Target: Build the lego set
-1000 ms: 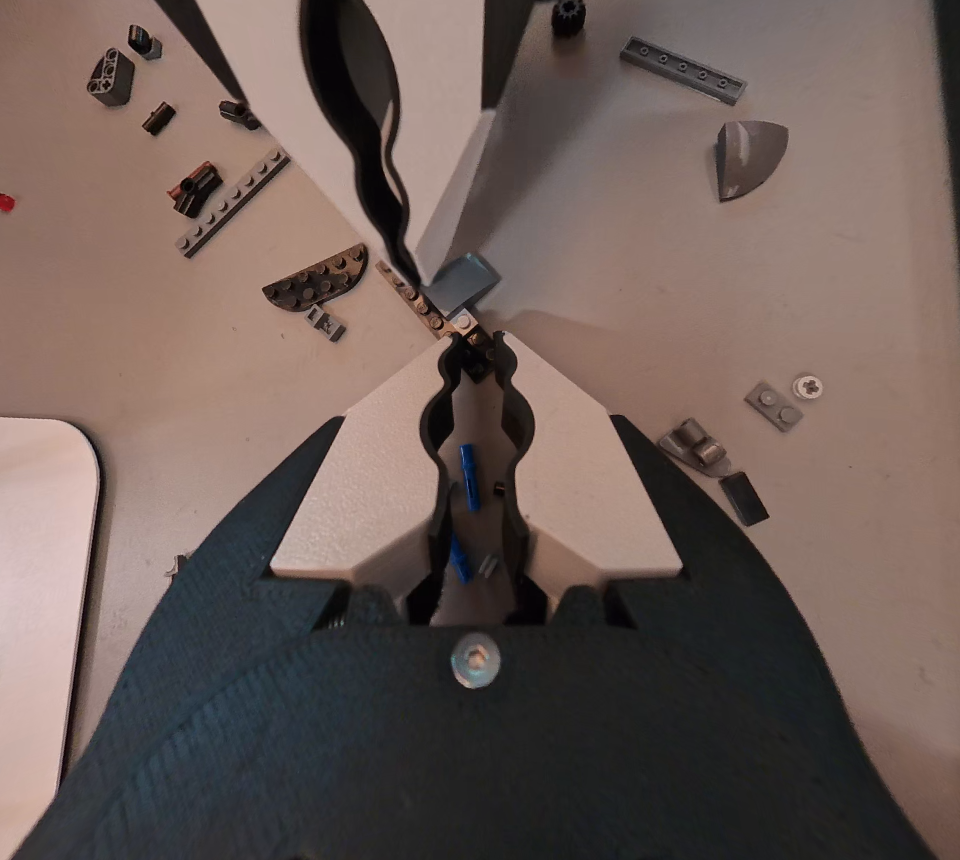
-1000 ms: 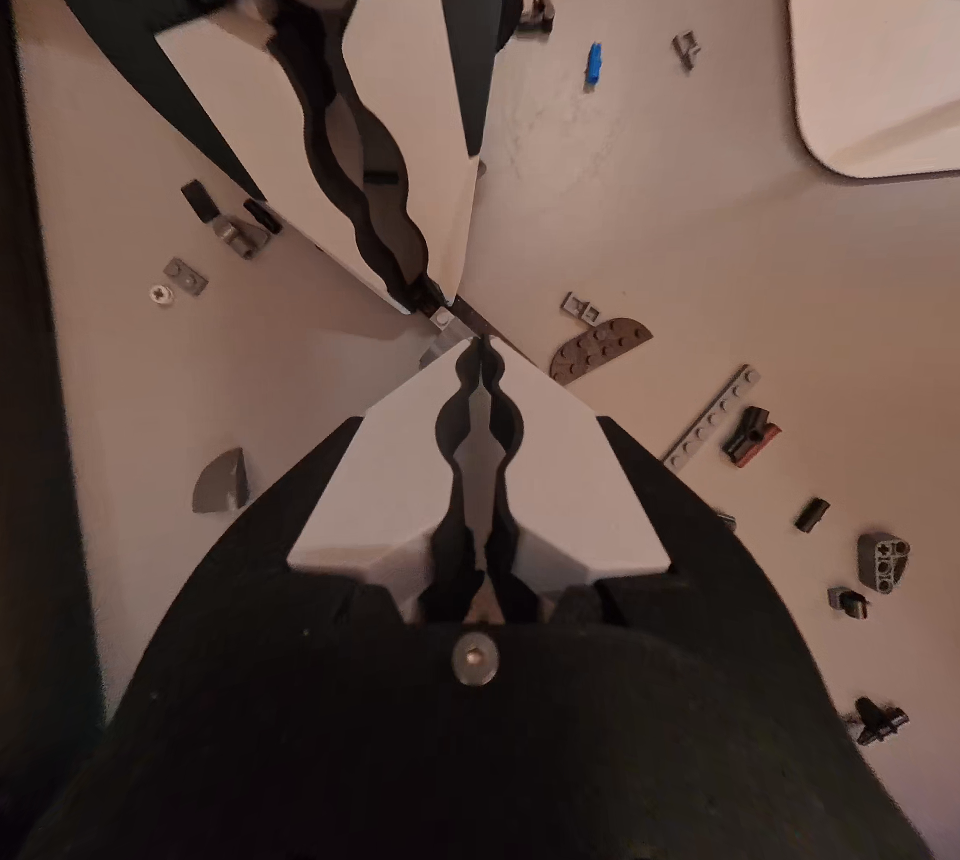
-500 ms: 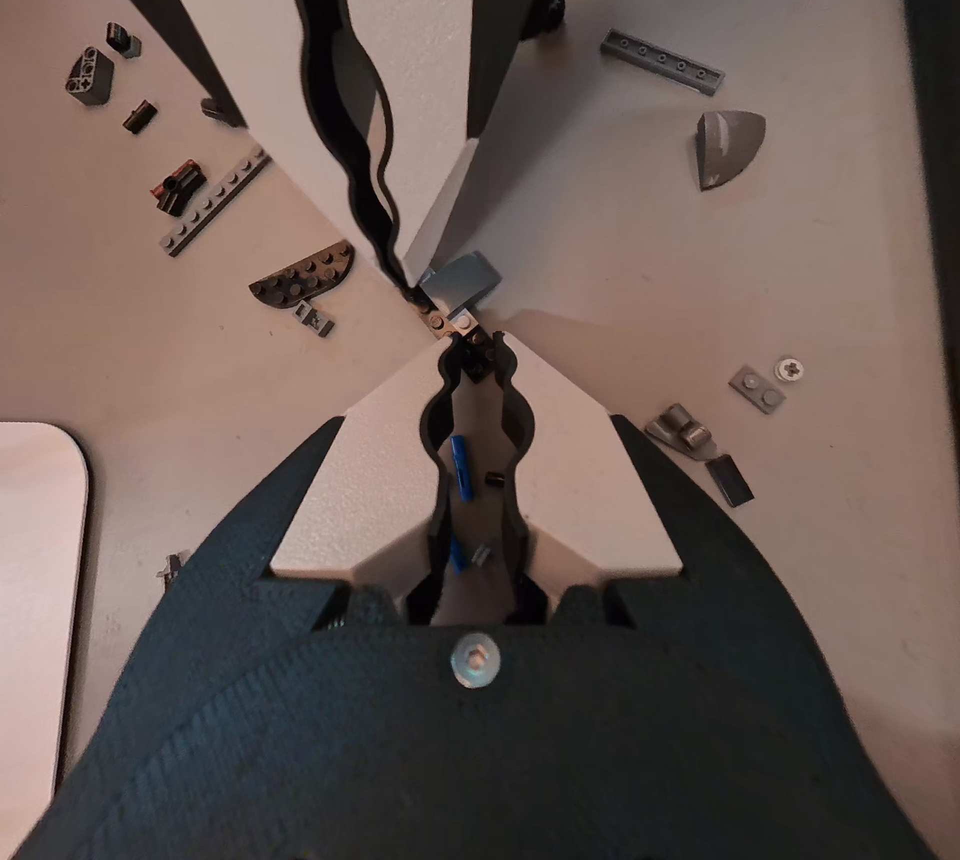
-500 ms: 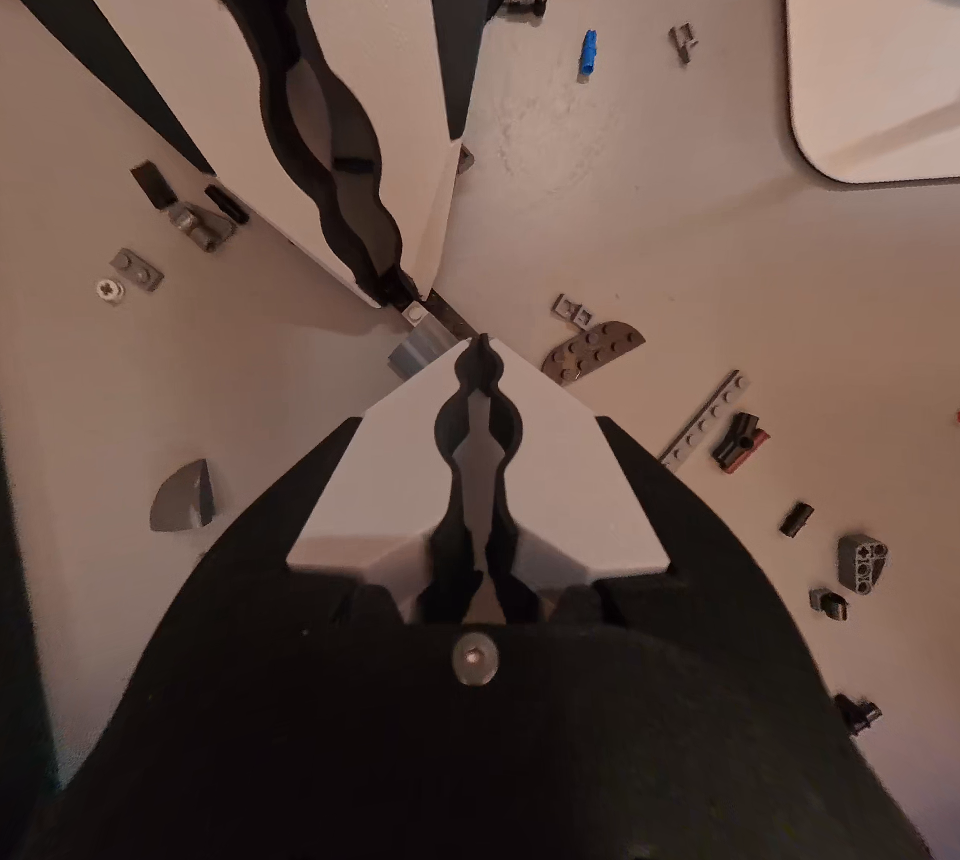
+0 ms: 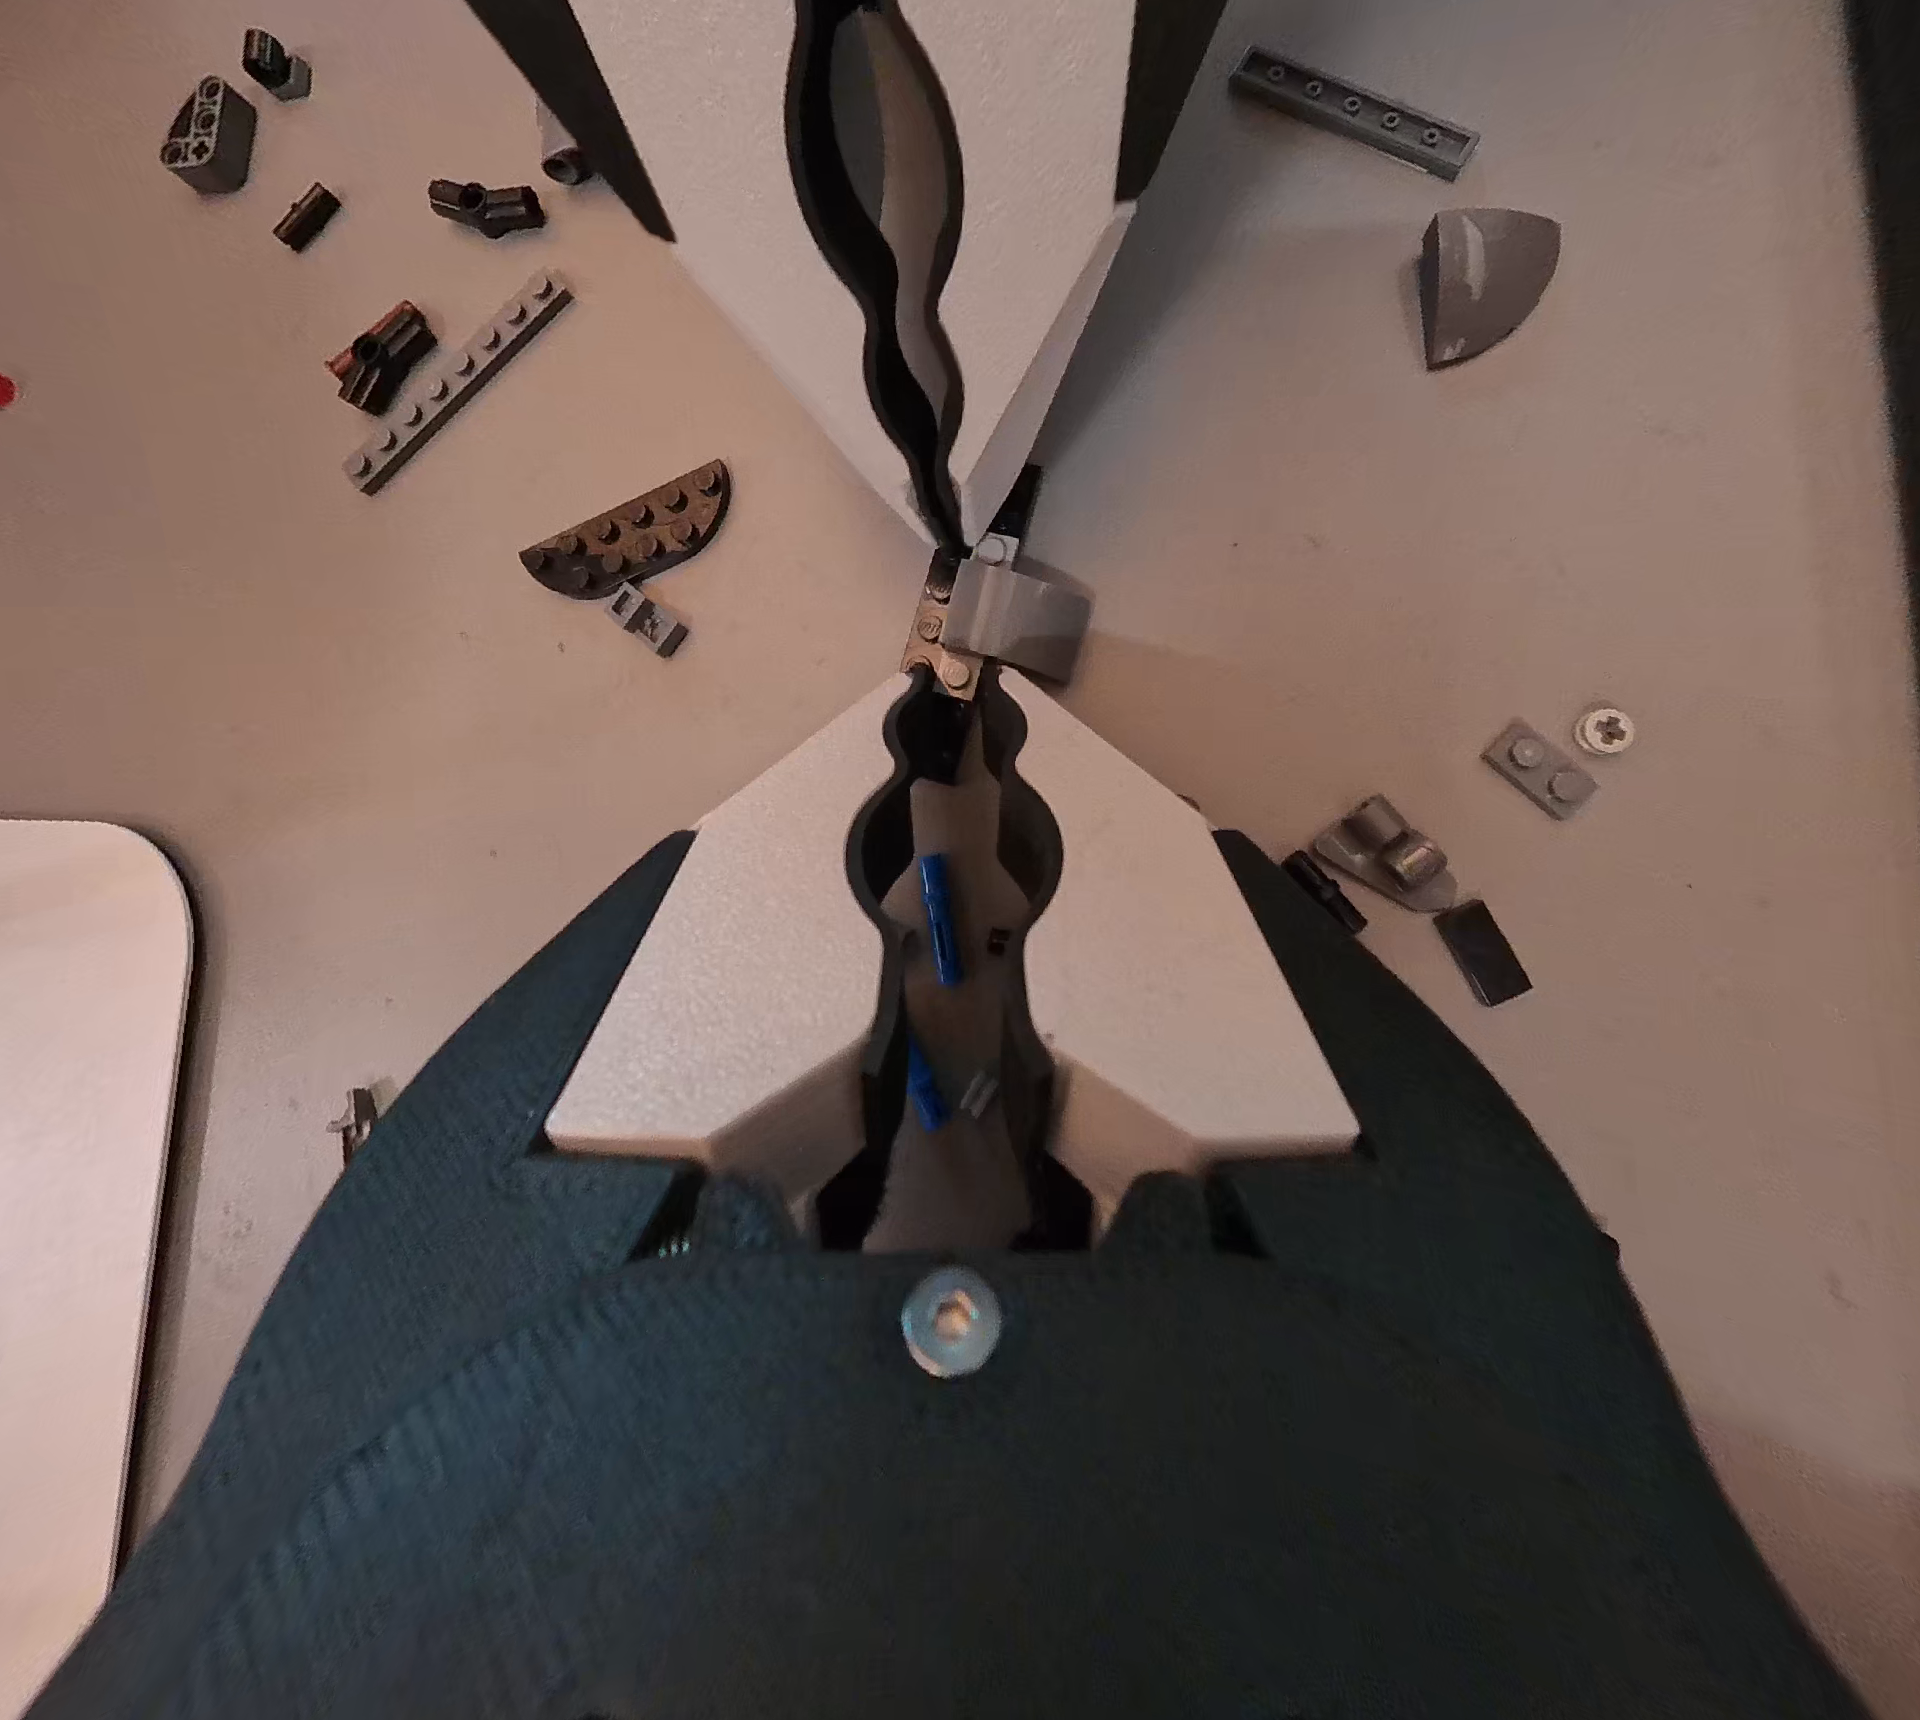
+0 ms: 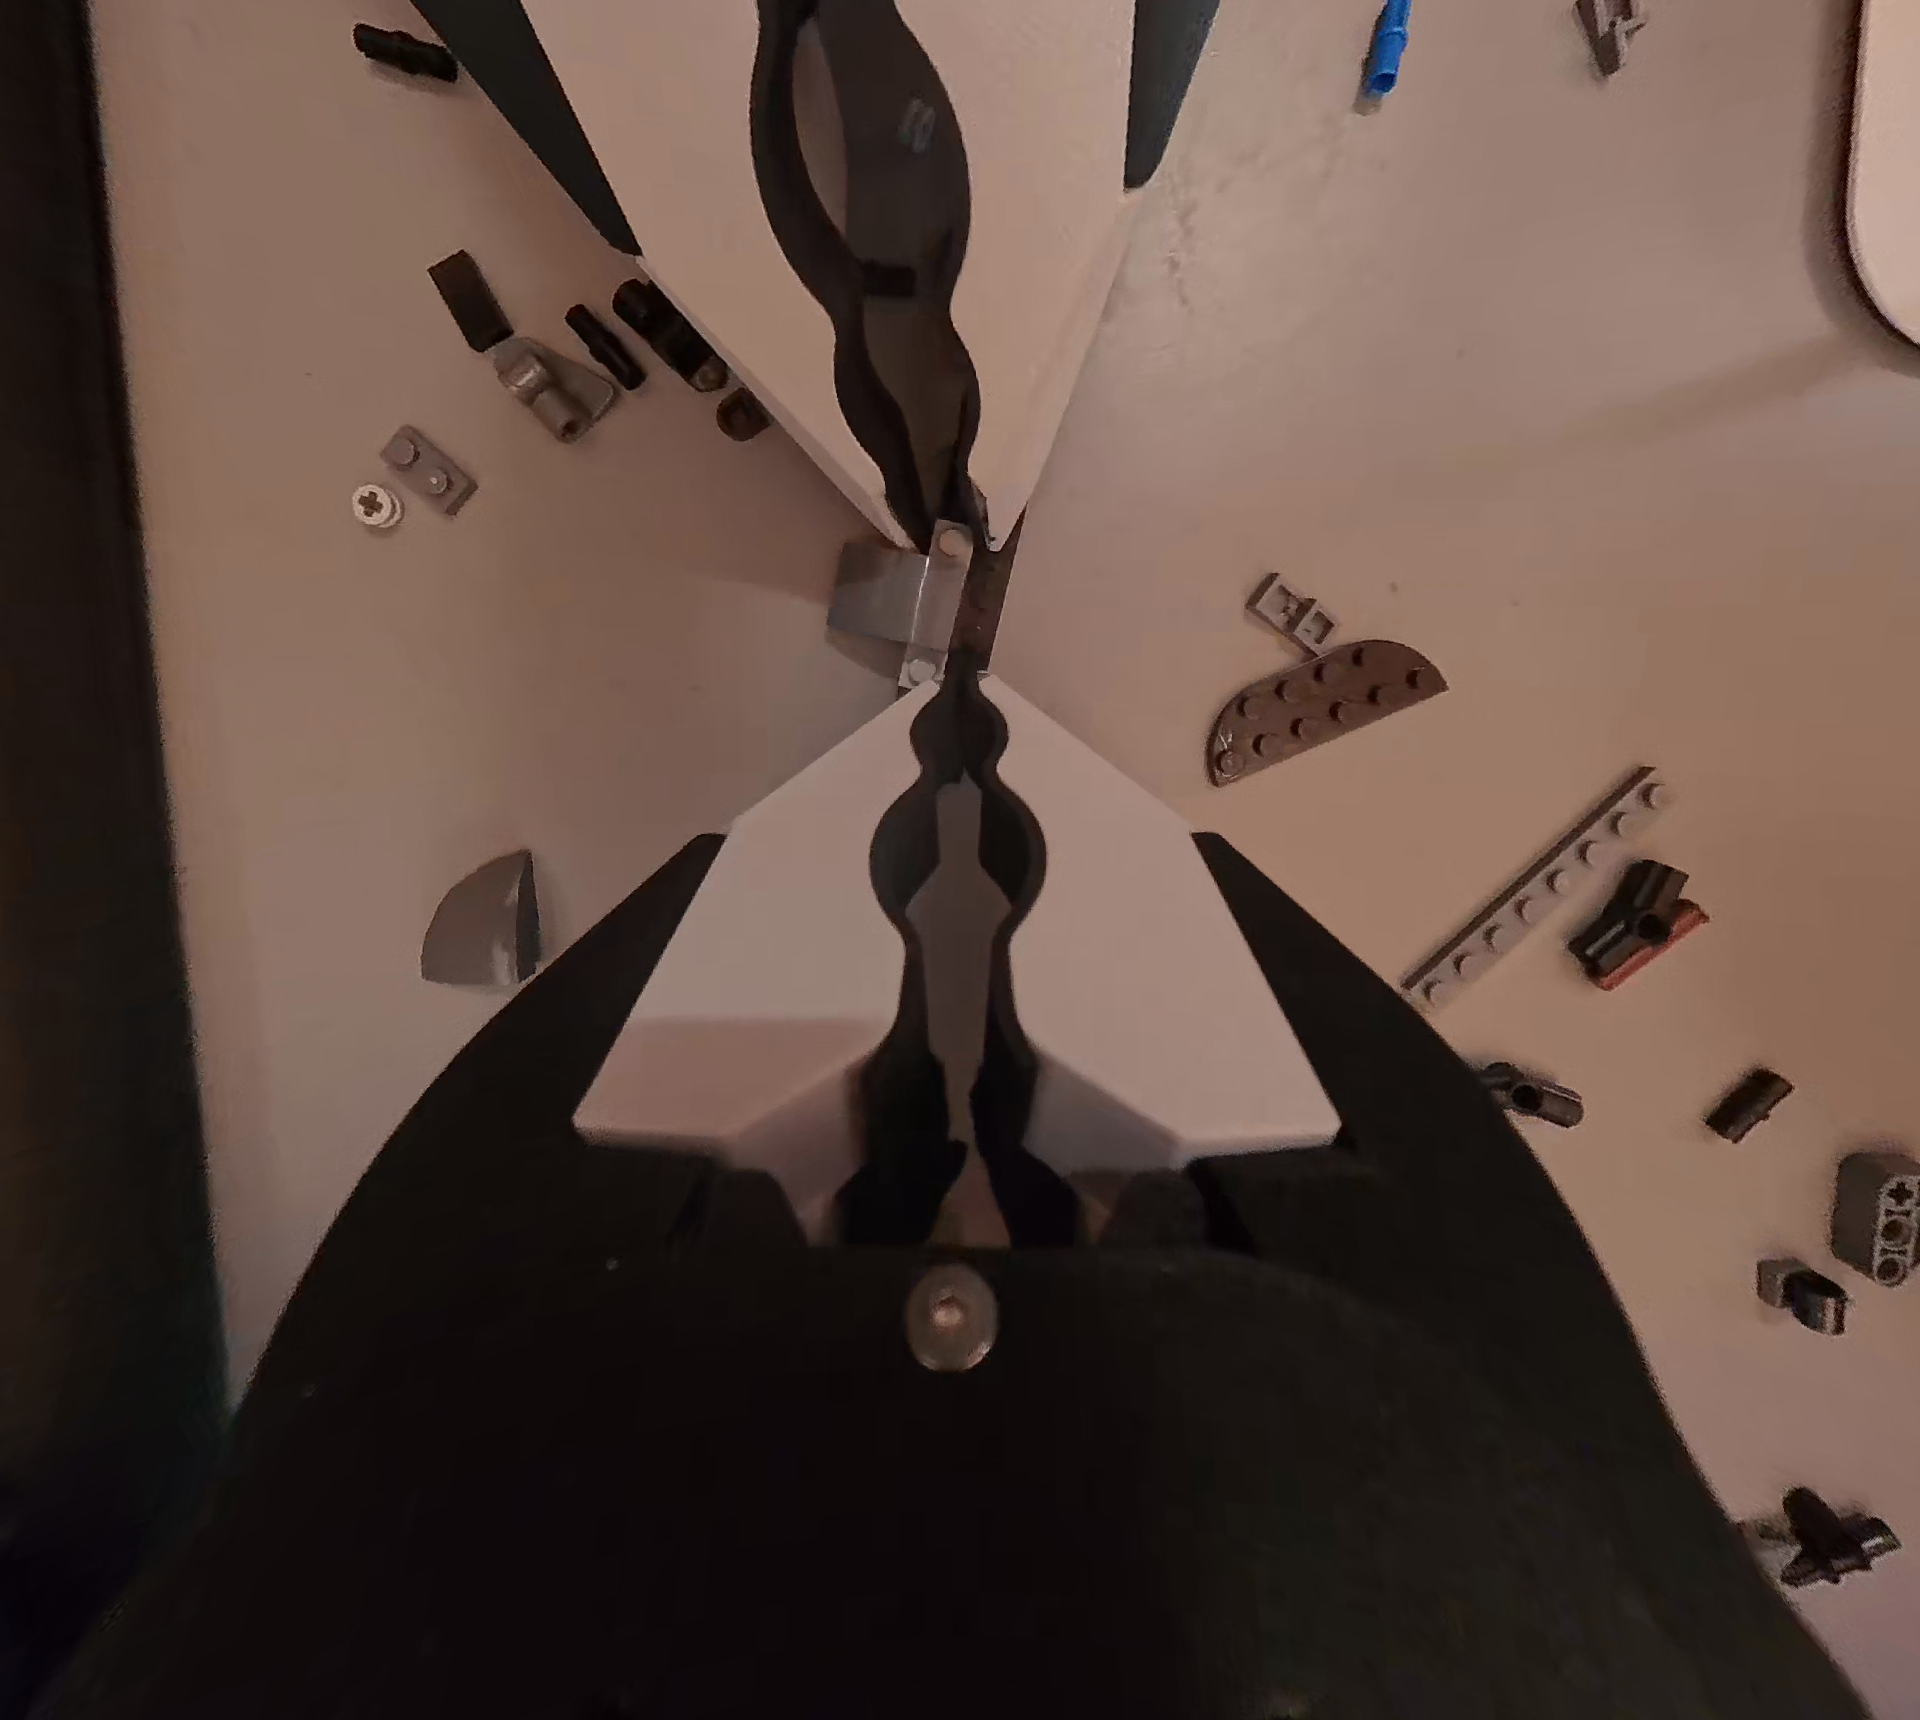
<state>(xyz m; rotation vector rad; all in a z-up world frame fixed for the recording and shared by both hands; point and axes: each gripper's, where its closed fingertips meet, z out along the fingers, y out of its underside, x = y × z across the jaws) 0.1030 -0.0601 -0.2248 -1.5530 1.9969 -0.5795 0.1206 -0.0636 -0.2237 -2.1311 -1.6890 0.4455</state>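
A small lego assembly, a narrow black studded plate (image 5: 940,621) with a grey curved slope brick (image 5: 1023,616) on it, hangs above the table between both grippers. My left gripper (image 5: 951,683) is shut on its near end. My right gripper (image 5: 951,527) comes from the top of the left wrist view, shut on the far end. In the right wrist view my right gripper (image 6: 961,683) is shut at the plate's near end, the slope brick (image 6: 888,605) sticks out to the left, and the left gripper (image 6: 951,527) grips from above.
Loose pieces lie around: a dark half-round plate (image 5: 634,548), a long grey plate (image 5: 457,382), a grey quarter dome (image 5: 1486,283), another grey plate (image 5: 1351,112), blue pins (image 5: 940,917) under my left gripper. A white board corner (image 5: 83,1047) lies at the left. Only a small space, under 4 cm, lies between the two pairs of fingers. My right gripper's tips are some 10 centimeters from the grey quarter dome (image 5: 1486,283). The right camera catches it too, in the right wrist view (image 6: 477,921).
Both grippers have turned to face each other head-on. The assembly has swung from diagonal to straight between the tips, with the slope brick now pointing sideways.
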